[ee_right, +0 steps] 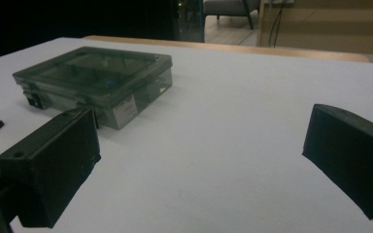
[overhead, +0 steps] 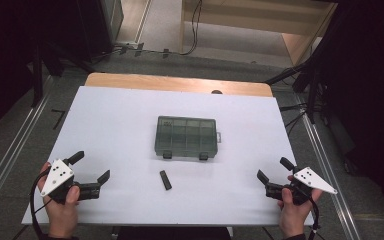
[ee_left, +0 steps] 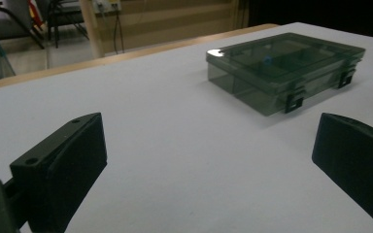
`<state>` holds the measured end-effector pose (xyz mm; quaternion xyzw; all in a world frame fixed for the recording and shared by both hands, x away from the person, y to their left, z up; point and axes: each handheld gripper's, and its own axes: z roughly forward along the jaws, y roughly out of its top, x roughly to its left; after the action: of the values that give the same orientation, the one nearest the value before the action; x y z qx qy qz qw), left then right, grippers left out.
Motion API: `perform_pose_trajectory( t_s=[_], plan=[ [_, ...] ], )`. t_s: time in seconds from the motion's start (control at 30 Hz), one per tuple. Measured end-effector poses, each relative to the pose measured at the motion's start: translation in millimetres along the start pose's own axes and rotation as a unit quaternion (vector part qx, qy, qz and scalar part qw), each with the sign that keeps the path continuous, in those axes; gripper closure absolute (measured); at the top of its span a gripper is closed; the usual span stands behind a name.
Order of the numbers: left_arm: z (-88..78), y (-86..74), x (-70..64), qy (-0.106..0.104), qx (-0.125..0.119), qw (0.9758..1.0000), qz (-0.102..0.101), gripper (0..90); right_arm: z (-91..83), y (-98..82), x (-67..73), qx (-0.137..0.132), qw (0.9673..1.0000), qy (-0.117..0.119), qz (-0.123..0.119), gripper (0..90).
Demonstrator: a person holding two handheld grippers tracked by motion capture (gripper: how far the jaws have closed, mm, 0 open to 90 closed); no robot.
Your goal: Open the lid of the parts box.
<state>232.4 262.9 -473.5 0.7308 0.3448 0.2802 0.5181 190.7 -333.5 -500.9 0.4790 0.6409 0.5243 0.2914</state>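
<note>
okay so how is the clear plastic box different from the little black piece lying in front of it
The plastic box is see-through grey, with dividers showing inside; the black piece is solid and dark. The box is much the bigger and stands taller, while the piece is a slim bar lying flat. The box sits square to the table edge; the piece lies slightly angled. Both rest on the white tabletop, untouched, apart from each other.

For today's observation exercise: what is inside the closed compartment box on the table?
Through the tinted lid of the compartment box, dividers show and a small blue thing lies in one compartment. The dark plastic hides whatever else it holds.
</note>
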Motion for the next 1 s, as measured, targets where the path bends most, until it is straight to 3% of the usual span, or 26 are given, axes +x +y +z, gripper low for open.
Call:
perform_pose_trajectory(
  t_s=[0.23, 0.6, 0.73, 1.0],
  plan=[
    [4.6, 11.8, -9.4, -0.027, -0.011, 0.9995, -0.01, 0.0, -3.0, 10.8, 8.8, -0.012, 0.9999, 0.01, -0.006, 0.0],
    [15.0, 20.0, -17.5, -0.041, -0.009, 0.9991, -0.006, 0.0, -0.3, 21.0, 14.3, -0.016, 0.9997, 0.014, -0.009, 0.0],
    [25.6, 24.8, -19.2, -0.053, -0.005, 0.9985, -0.014, 0.0, 6.0, 27.5, 18.7, -0.014, 0.9995, 0.022, -0.018, 0.0],
    [42.8, 36.6, -27.7, -0.068, -0.001, 0.9977, 0.002, 0.0, 14.5, 37.2, 24.8, -0.006, 0.9993, 0.027, -0.023, 0.0]
  ],
)
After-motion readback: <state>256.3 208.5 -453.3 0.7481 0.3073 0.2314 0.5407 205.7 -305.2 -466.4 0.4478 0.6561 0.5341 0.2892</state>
